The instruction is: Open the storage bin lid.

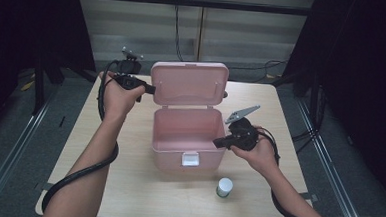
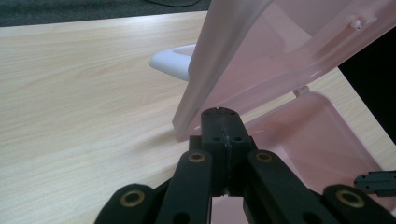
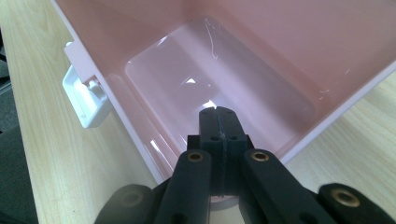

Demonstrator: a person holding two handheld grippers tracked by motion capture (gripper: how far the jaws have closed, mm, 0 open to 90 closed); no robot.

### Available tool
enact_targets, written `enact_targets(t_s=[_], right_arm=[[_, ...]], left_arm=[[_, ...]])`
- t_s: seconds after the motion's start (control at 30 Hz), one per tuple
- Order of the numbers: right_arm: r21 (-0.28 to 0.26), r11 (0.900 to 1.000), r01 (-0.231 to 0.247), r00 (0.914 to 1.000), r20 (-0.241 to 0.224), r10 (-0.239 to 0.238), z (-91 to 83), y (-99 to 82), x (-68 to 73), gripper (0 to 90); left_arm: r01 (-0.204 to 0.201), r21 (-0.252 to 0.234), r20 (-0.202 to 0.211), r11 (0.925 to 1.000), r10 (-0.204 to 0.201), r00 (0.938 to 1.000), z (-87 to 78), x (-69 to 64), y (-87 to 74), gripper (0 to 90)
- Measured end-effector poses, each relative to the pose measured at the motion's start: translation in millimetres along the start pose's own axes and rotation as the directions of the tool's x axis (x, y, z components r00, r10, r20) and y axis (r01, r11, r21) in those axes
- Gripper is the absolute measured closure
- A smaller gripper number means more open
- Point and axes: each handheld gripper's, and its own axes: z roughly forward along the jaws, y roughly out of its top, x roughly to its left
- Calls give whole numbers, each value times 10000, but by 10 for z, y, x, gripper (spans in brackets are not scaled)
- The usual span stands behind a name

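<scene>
A pink plastic box (image 1: 186, 145) stands open in the middle of the table, its lid (image 1: 189, 83) raised upright at the back. Its inside (image 3: 219, 70) holds nothing. A white latch (image 1: 190, 160) sits on its front wall, and the right gripper view has that latch (image 3: 86, 100) at the left. My left gripper (image 1: 149, 89) is shut with nothing between its jaws, its tip (image 2: 219, 114) right at the lid's (image 2: 261, 56) left edge. My right gripper (image 1: 219, 141) is shut too, pointing over the right rim into the box (image 3: 218, 112).
A small jar with a white cap (image 1: 224, 186) stands on the wooden table (image 1: 127, 185) in front of the box, to the right. The box's white handle (image 2: 173, 63) pokes out behind the lid. Black cables trail from both grippers over the table's near edge.
</scene>
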Motion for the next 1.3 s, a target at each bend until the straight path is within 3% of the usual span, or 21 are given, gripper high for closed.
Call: enact_targets(t_s=[0.17,0.27,0.3,0.4,0.47,0.5,0.57,0.63,1.3], right_arm=[[7,10000,27,10000,-49,-27,14,-3,1,900],[102,9999,69,10000,-8,-69,32,-15,3,900],[49,10000,-8,10000,-41,8,27,-21,-6,900],[75,10000,28,10000,0,-28,25,-22,-7,900],[69,10000,-22,10000,-14,22,24,-23,-7,900],[45,10000,-38,10000,-37,38,24,-25,-10,900],[51,10000,0,10000,-42,0,27,-22,-9,900],[73,10000,-26,10000,-24,26,24,-23,-11,900],[-66,10000,2,9999,-122,-3,30,-28,-40,900]], left_arm=[[-80,51,-169,10000,81,9998,27,7,-4,870],[-147,-47,-343,9999,145,9993,50,4,-2,771],[-549,-163,-769,9984,535,9956,90,3,2,643],[-426,-247,-768,9988,406,9962,137,22,11,612],[-462,-227,-763,9987,443,9961,205,35,20,638],[-246,-237,-586,9994,231,9980,250,48,24,671],[-87,-56,-995,9999,81,9950,286,53,35,825],[129,-78,-1029,9999,-136,9946,301,59,44,831],[757,220,-1074,9969,-729,9915,405,143,156,850]])
